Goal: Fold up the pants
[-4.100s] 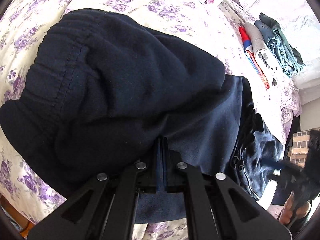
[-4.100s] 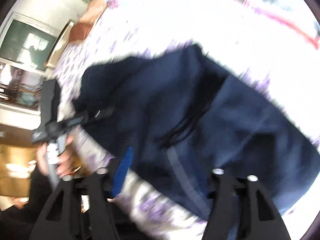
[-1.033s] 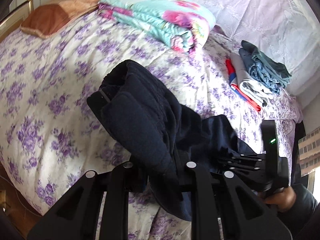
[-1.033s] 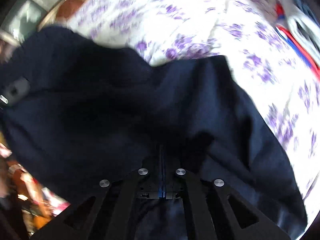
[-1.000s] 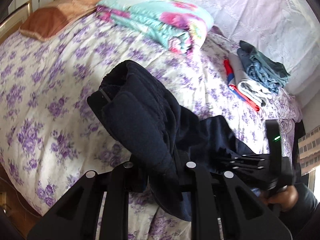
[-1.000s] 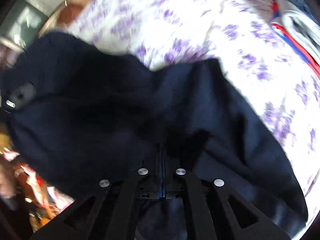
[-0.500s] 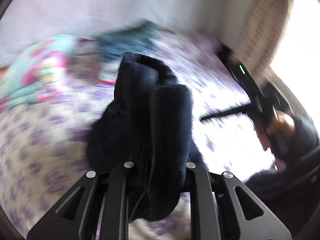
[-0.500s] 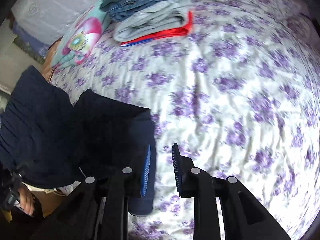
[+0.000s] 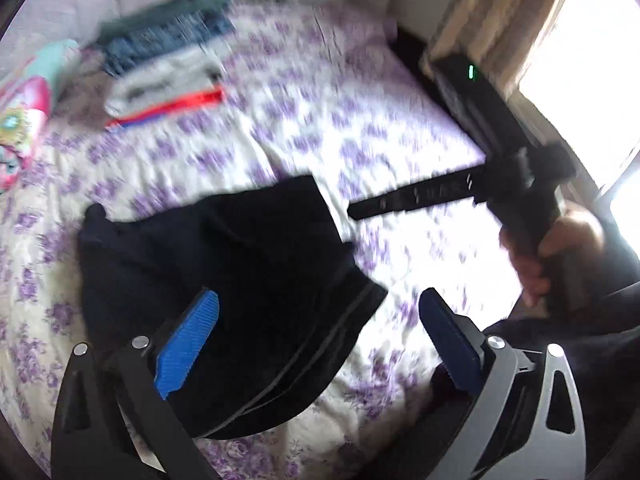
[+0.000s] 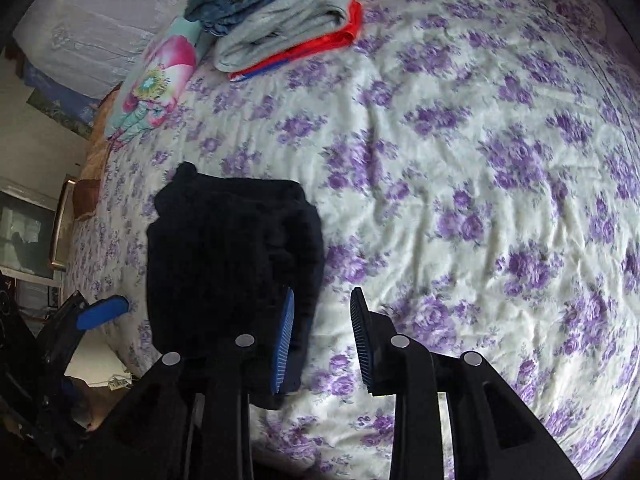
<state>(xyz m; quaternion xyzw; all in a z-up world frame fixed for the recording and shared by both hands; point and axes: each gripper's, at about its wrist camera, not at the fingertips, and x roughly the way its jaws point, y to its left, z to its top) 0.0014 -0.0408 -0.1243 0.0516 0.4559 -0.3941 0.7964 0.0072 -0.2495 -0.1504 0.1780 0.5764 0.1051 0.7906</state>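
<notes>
Partly blurred, the left wrist view smears the stack of folded clothes (image 10: 280,16) at the bed's far edge. We hold both tools angled down over the dark pants (image 10: 232,248), a folded bundle near the bed's (image 10: 480,160) near edge. Our left tool (image 9: 316,336) is opening wide, pads clear of the cloth; our right tool (image 10: 322,336) is opening too, nothing between its jaws. A floral quilt (image 10: 160,76) lies beside the stack.

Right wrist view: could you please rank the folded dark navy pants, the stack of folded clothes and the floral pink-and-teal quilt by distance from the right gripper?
1. Folded dark navy pants, just left of the right gripper.
2. and 3. Floral pink-and-teal quilt, far left, and stack of folded clothes, top centre: too close to call.
</notes>
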